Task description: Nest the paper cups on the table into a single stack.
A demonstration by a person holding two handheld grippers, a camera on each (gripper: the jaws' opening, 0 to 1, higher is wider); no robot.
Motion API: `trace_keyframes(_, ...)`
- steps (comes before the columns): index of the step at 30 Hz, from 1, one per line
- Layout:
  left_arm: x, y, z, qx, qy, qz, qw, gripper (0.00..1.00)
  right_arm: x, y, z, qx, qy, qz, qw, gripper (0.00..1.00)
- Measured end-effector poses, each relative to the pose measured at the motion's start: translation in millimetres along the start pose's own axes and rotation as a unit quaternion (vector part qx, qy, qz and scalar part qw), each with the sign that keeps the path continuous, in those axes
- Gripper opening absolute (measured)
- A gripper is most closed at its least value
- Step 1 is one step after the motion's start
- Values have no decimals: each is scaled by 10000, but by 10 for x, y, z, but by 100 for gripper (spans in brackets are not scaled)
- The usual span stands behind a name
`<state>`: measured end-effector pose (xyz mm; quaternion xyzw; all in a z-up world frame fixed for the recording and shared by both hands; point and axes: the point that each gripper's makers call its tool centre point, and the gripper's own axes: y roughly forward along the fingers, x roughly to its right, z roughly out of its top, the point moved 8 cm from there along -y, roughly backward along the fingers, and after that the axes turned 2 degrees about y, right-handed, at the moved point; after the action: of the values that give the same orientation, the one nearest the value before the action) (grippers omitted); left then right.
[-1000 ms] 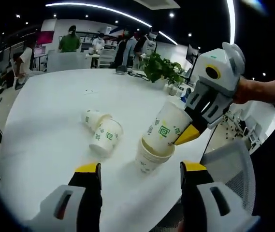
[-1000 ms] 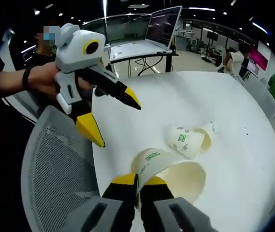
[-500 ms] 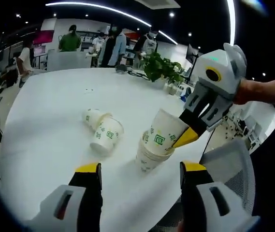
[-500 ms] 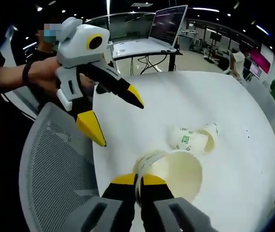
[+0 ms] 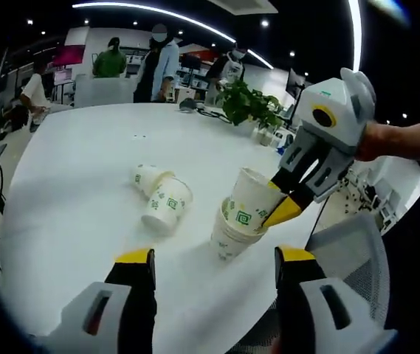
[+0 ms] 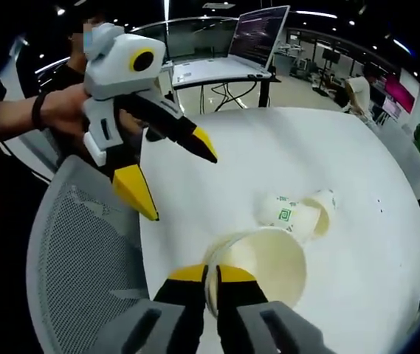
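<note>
held cup (image 5: 248,205) sunk deeper into stack (image 5: 228,237) | right gripper (image 6: 210,274) clamps rim | left gripper (image 5: 213,258) spread | green logo unreadable

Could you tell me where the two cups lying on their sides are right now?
In the left gripper view, the two tipped cups lie mid-table, left of the upright cup stack.

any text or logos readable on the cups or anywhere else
No word or number can be read.
Held cup: green square logo, no legible letters.
Lying cup: same green logo, print beside it too small to read.
Laptop screen: lines of text, too blurred to read.
</note>
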<state>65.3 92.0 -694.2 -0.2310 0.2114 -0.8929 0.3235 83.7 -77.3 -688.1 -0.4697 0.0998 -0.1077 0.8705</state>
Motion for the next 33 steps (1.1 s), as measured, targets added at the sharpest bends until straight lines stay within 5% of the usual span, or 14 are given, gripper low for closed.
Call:
trace_keyframes(19,-7,-19,12,20,21,-7,10000,64,-3,-19,-9,15,8,-10,10000,6)
trace_keyframes(33,-93,33,66,-13,60,-33,10000,63,52,-152,-55,554,594,-85,9967,22)
